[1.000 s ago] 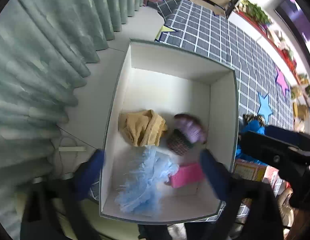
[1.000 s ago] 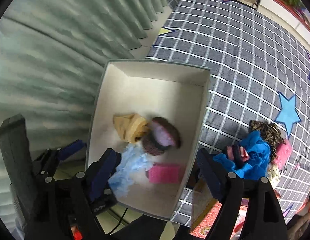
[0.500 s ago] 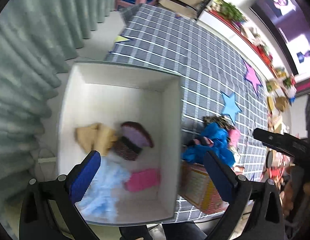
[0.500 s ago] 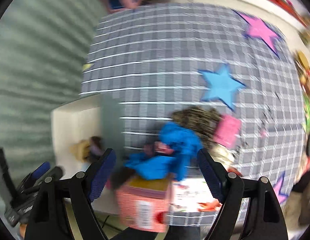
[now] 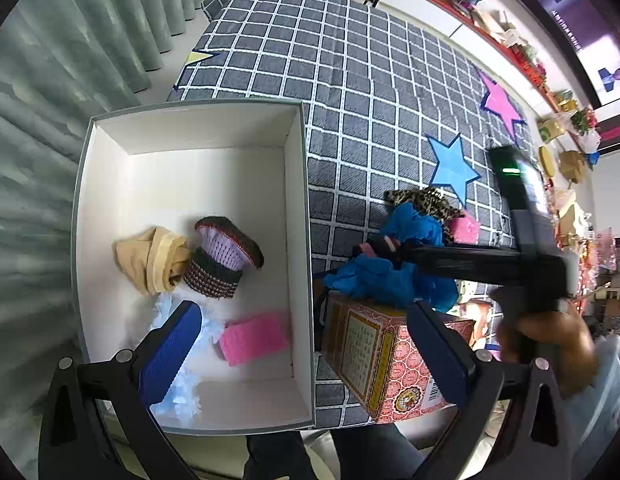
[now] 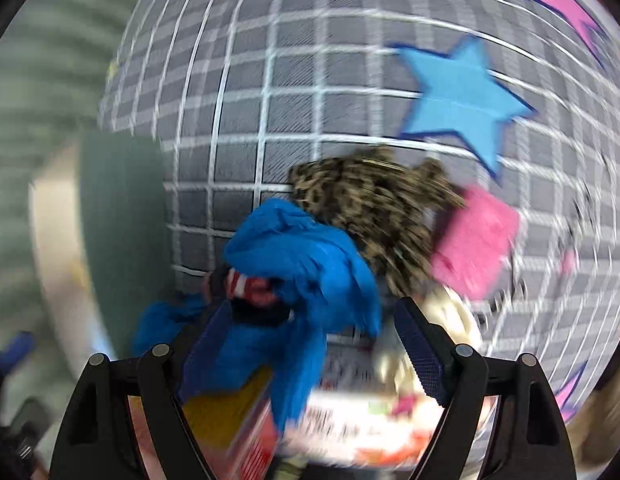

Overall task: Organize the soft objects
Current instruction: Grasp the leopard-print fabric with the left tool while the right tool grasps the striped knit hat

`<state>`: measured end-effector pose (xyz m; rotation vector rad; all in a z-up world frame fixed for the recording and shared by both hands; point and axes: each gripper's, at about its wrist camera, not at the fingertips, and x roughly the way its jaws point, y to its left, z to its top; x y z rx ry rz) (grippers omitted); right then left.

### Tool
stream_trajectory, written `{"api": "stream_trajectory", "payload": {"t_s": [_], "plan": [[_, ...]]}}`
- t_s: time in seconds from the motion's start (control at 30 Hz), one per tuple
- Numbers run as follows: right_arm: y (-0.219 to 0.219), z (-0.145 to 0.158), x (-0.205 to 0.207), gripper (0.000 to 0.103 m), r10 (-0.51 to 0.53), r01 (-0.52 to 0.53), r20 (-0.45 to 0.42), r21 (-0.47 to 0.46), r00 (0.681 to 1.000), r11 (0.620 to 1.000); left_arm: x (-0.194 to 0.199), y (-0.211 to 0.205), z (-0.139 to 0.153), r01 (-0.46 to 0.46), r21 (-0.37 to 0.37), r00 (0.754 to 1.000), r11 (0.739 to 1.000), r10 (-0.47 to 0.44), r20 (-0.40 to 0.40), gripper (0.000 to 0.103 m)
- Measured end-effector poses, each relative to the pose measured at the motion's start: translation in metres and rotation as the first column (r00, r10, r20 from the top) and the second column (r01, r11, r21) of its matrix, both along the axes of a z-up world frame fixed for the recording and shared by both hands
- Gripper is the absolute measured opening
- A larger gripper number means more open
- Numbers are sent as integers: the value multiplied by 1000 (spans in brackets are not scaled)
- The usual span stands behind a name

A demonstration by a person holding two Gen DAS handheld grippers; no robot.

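A grey checked cloth with star patches (image 5: 454, 166) covers the surface in front of you, with pale green curtains (image 5: 49, 80) hanging along its far-left edge. The white box (image 5: 305, 240) sits at the cloth's left end as the collecting bin, which is why the sorted pieces already lie in it: a yellow cloth (image 5: 149, 260), a knitted purple-and-brown hat (image 5: 225, 258), a pink sponge (image 5: 255, 338) and a pale blue fluffy piece (image 5: 177, 396). The unsorted pile waits just right of the box: a blue cloth (image 5: 390, 280) draped over a red printed carton (image 5: 386, 360), with a leopard-print fabric (image 5: 422, 200) and a second pink sponge (image 6: 474, 244) behind it.

Your left gripper (image 5: 305, 344) hovers above the box's right wall, angled down, jaws spread wide and holding nothing. Your right gripper (image 6: 310, 340) is reaching into the pile from above; in the left wrist view its dark body crosses over the blue cloth, with your hand (image 5: 546, 340) on the handle. Its jaws are wide apart with the blue cloth and a red-striped piece (image 6: 249, 290) between the fingers, but nothing is pinched yet. That view is motion-blurred, so I cannot tell whether the pads touch the fabric. It looks like the blue cloth is your next pick.
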<state>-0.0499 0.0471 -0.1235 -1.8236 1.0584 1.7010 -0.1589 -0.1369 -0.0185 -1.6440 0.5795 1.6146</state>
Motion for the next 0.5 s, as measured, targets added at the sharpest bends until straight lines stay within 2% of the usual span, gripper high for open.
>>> {"api": "stream_trajectory", "payload": {"t_s": [0.07,0.13,0.17,0.2,0.27,0.33,0.5], "plan": [[-7,-25,-14,84,111,-113,60,40,992,993,4,4,-2,3,-20,1000,1000,-3,-6,103],[-5,-40,-15,84,149,-161,129,87,980,983,8,8,-3,3,-32,1000,999,-4,-5,103],[-1,-43,-13,84,141,-154,133,95,981,983,11,13,-3,5,-35,1000,999,-6,-6,103],[12,-44,-5,84,91,-99,99,77,991,992,13,17,-3,9,-36,1000,999,-9,-8,103],[30,-42,7,84,32,-44,107,111,994,993,18,28,-4,19,-39,1000,999,-19,-12,103],[54,-34,26,84,-21,-6,133,199,991,980,23,41,-4,32,-37,999,999,-32,-11,103],[108,-9,98,84,-209,157,142,311,968,937,39,78,-4,79,-30,997,996,-79,-9,103]]}}
